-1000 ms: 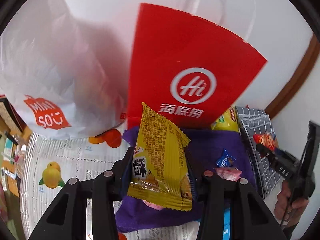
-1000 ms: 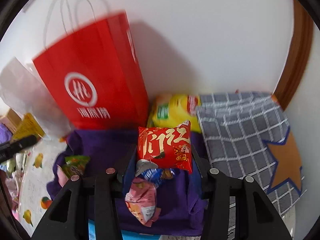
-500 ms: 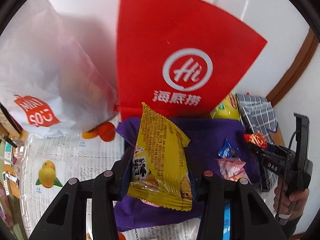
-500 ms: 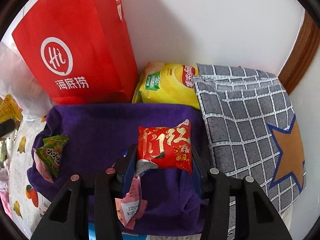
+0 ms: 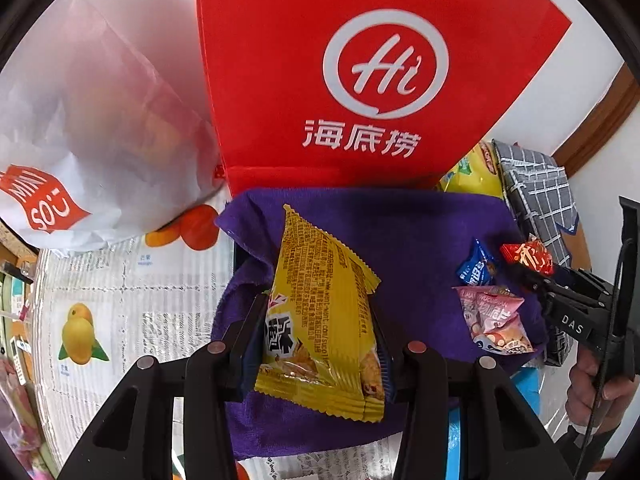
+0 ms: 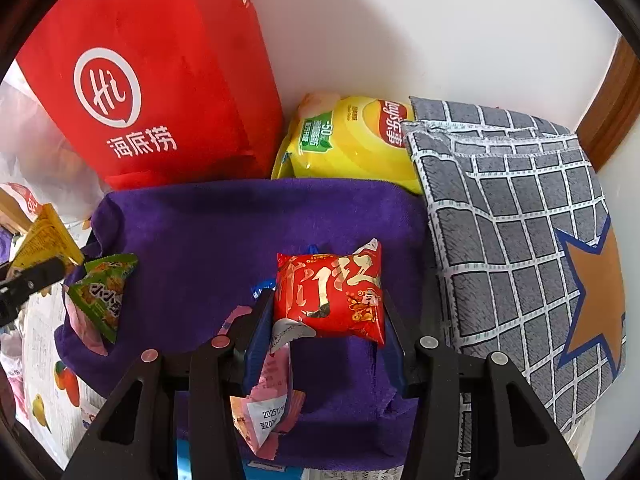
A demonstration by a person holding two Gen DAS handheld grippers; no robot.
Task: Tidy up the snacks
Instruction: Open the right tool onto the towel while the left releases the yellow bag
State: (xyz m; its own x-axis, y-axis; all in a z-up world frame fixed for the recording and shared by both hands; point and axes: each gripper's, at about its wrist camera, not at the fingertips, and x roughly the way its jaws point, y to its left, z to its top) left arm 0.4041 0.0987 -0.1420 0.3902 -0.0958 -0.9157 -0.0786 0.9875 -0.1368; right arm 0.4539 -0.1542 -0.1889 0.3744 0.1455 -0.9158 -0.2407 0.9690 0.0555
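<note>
My left gripper is shut on a yellow snack packet and holds it over the left part of the purple cloth. My right gripper is shut on a red snack packet above the same purple cloth; it also shows in the left wrist view. A pink packet and a small blue packet lie on the cloth. A green packet lies at the cloth's left edge.
A red paper bag stands behind the cloth against the wall. A white plastic bag is at its left. A yellow crisps bag and a grey checked cloth lie at the right. The fruit-print table cover extends left.
Both grippers have moved forward and lower toward the purple cloth, each still holding its packet. The red bag now fills more of both views.
</note>
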